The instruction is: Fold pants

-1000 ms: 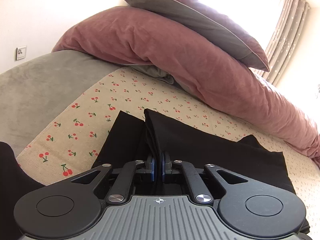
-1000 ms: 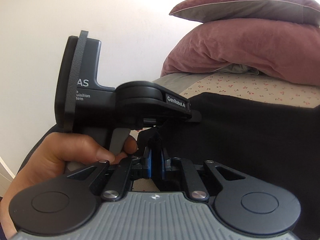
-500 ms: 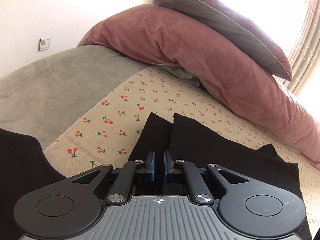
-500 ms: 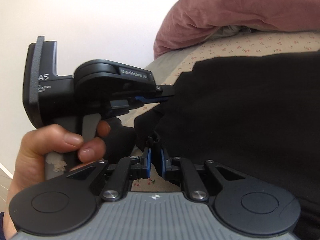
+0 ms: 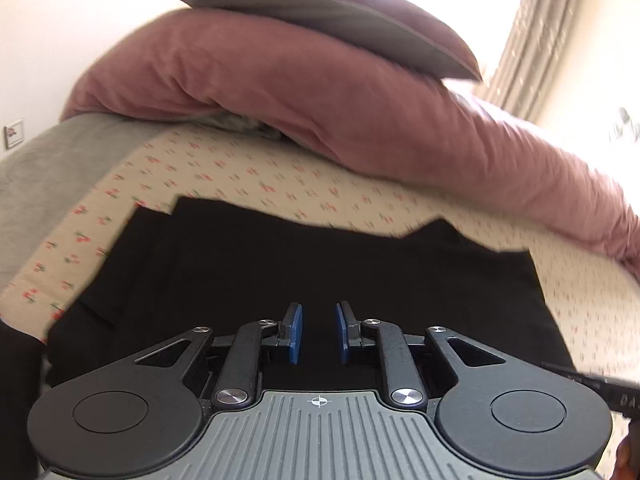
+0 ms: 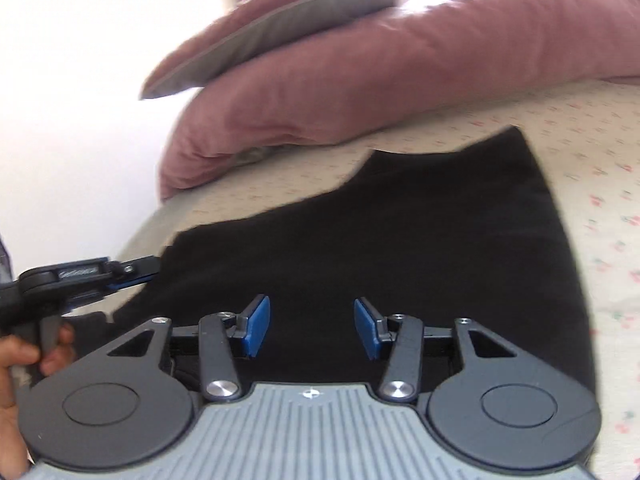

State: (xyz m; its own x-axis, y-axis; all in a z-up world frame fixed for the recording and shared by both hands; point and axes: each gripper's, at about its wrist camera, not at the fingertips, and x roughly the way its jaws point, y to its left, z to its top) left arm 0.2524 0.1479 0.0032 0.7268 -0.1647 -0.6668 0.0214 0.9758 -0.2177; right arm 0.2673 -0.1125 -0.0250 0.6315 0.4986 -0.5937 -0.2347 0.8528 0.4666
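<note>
Pants (image 5: pixel 320 272) — black, lying folded flat on the cherry-print bed (image 5: pixel 248 172), near the pink pillows (image 5: pixel 320 92).
Soft, light, limp cloth; likely sags and creases, so take it at an edge or corner, both layers together. Left claw (image 5: pixel 318 332) and right claw (image 6: pixel 311 328) have just been opening — released, nothing between the pads. No containers seen.

Bright daylight from the blown-out window (image 5: pixel 500 0) — motion blur throughout, fisheye bending and dark corners at the edges.
</note>
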